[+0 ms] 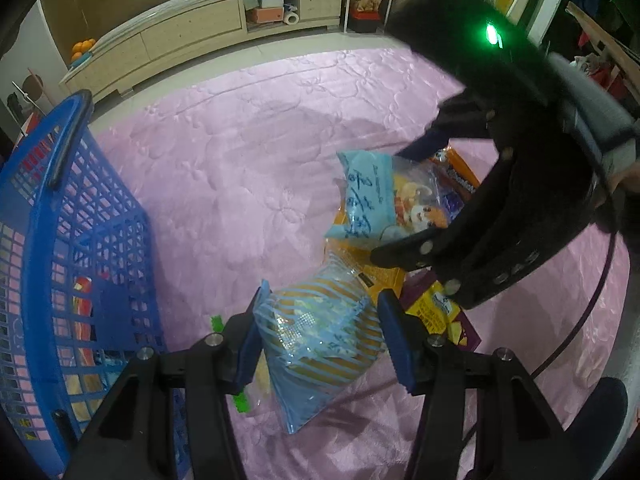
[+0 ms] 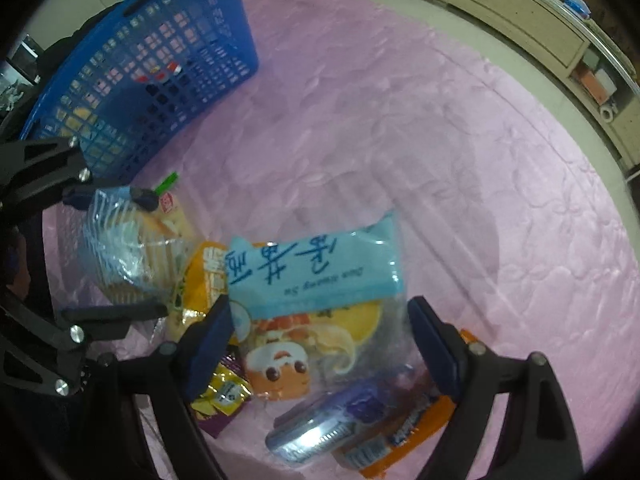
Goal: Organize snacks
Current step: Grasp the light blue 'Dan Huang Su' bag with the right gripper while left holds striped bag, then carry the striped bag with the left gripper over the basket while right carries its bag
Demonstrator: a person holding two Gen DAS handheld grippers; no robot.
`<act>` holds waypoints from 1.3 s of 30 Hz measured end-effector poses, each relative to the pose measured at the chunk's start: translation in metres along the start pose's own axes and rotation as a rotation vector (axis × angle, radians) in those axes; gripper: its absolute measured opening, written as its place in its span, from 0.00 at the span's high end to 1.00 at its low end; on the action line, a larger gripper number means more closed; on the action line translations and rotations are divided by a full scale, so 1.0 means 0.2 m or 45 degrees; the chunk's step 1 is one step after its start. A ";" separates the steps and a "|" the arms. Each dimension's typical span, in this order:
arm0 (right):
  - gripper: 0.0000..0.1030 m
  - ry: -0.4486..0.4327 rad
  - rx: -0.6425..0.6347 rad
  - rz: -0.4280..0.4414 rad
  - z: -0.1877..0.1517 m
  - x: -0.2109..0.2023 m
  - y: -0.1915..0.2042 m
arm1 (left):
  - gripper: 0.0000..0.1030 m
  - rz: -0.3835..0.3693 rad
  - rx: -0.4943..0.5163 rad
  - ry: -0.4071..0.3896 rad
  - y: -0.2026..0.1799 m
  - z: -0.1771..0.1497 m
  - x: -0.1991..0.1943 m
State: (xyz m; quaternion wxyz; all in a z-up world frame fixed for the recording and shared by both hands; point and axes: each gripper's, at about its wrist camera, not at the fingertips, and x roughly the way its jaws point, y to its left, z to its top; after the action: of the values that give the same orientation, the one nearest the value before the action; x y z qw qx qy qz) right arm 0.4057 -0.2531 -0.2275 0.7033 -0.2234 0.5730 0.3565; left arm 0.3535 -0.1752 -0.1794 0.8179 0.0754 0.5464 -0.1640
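Left gripper [image 1: 322, 334] points down at the pink quilt [image 1: 224, 168] with its blue pads pressed on either side of a clear, blue-striped snack bag [image 1: 320, 336], holding it at a middling width; the bag's tail hangs toward 6 o'clock. At 9 o'clock from it stands the blue basket [image 1: 80, 240], tilted on the quilt, with a few packets showing through its mesh.

Right gripper [image 2: 320, 344] stands wide over the snack pile, its jaws to either side of a clear bag with a light-blue header [image 2: 312, 272] and a cartoon face printed on it; whether the pads touch it is not clear. In the right wrist view, a purple and yellow packet [image 2: 222, 398] lies at 8 o'clock from that bag, and a blue-wrapped pack [image 2: 320, 428] on an orange packet [image 2: 404, 436] lies at 5 o'clock. A yellow packet [image 2: 208, 276] sits under the header bag's edge at 9 o'clock.

At 12 o'clock in the left wrist view a long cream cabinet [image 1: 192, 36] runs along the wall, beyond the quilt.
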 end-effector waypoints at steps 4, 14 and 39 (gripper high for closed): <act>0.30 -0.081 0.100 -0.010 -0.07 -0.05 0.00 | 0.50 -0.013 0.012 -0.018 0.00 0.01 -0.04; 0.31 -0.214 0.343 -0.135 -0.27 -0.29 0.13 | 0.50 -0.007 0.020 -0.102 -0.03 -0.03 -0.23; 0.31 -0.575 0.583 -0.141 -0.40 -0.99 0.89 | 0.50 0.028 0.076 -0.332 0.18 -0.41 -0.98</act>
State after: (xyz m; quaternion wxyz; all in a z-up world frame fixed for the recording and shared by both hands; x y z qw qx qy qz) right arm 0.2019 -0.2451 -0.0396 0.8630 -0.0055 0.4547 0.2200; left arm 0.2270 -0.0799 -0.0344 0.8811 0.0837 0.4295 -0.1795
